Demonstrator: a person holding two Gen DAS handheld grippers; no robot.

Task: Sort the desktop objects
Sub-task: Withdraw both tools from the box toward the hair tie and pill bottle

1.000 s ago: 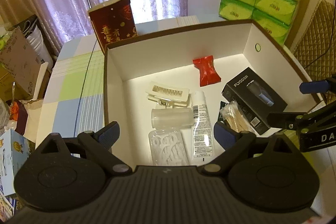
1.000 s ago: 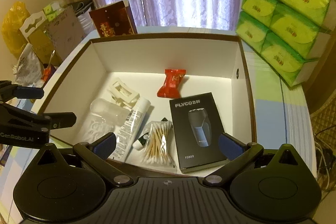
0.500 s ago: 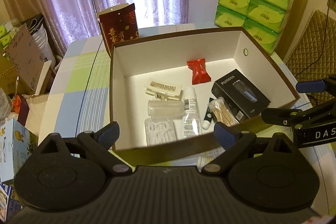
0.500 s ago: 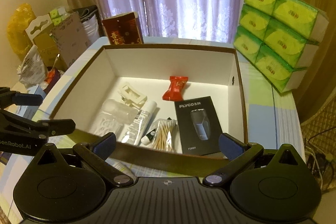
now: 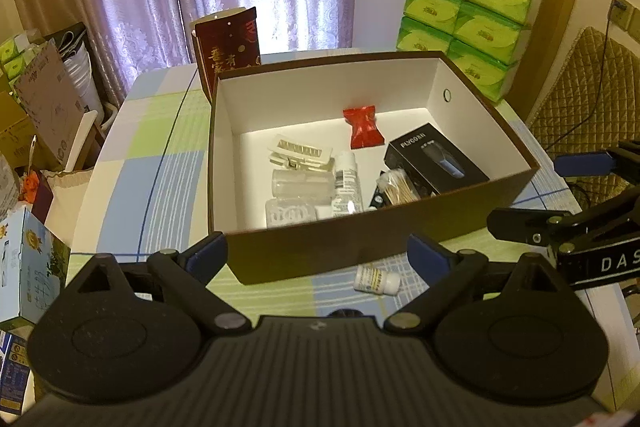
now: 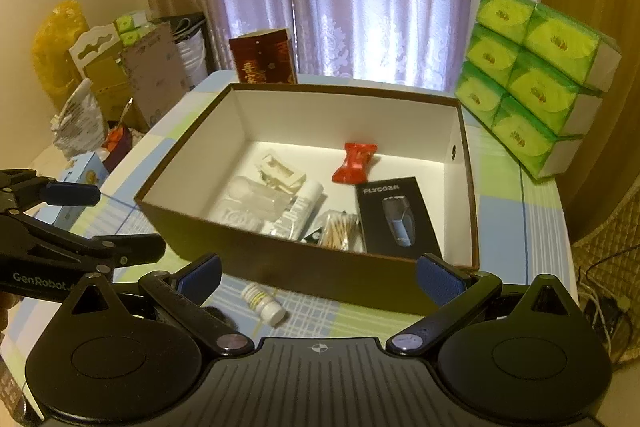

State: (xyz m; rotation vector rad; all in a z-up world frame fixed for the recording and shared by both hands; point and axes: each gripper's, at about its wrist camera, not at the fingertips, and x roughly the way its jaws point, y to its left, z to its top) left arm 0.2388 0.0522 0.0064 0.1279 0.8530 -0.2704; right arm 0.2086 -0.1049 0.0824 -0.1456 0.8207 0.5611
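A brown box (image 5: 360, 255) with a white inside stands on the checked tablecloth. It holds a red packet (image 5: 363, 127), a black shaver carton (image 5: 434, 159), a bag of cotton swabs (image 5: 396, 187), a white tube (image 5: 347, 183), a white clip (image 5: 300, 151) and clear plastic cases (image 5: 302, 183). A small white pill bottle (image 5: 378, 281) (image 6: 264, 301) lies on its side on the cloth just in front of the box. My left gripper (image 5: 318, 255) and right gripper (image 6: 320, 273) both hover open and empty before the box's front wall, above the bottle.
A dark red gift bag (image 5: 228, 47) stands behind the box. Green tissue packs (image 5: 468, 23) are stacked at the back right, and a quilted chair (image 5: 580, 99) is on the right. A blue carton (image 5: 24, 267) and cardboard clutter (image 6: 120, 83) crowd the left.
Both grippers have drawn back from over the box toward the table's near edge. The box's front wall and the pill bottle before it have come into view.
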